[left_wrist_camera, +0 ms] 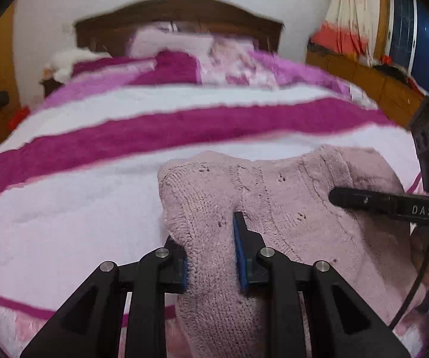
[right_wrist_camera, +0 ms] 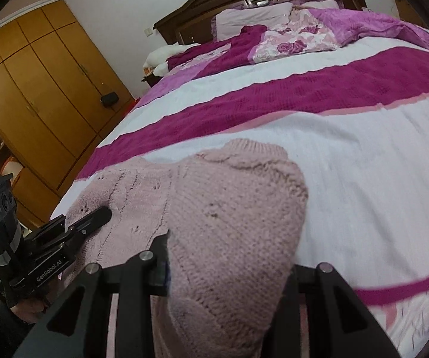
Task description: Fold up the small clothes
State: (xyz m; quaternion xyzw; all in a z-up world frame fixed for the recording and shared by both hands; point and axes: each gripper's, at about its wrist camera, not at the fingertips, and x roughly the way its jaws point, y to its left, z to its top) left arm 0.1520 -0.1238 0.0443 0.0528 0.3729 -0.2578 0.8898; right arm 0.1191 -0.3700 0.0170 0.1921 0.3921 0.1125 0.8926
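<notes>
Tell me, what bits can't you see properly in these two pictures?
- Sweater bottom: cut off by the lower edge in both views.
- Right gripper right finger: buried under the knit in the right wrist view.
- Left gripper grip: knit sits between the pads, but whether they pinch it is unclear.
- Pillows and headboard: blurred in the left wrist view.
- Bed under the sweater: hidden.

A bed (right_wrist_camera: 348, 137) with a magenta-and-white striped cover fills the room, dark headboard (right_wrist_camera: 214, 9) at 12 o'clock against a white wall (right_wrist_camera: 119, 3), wooden wardrobe (right_wrist_camera: 41, 89) at 9 o'clock.
</notes>
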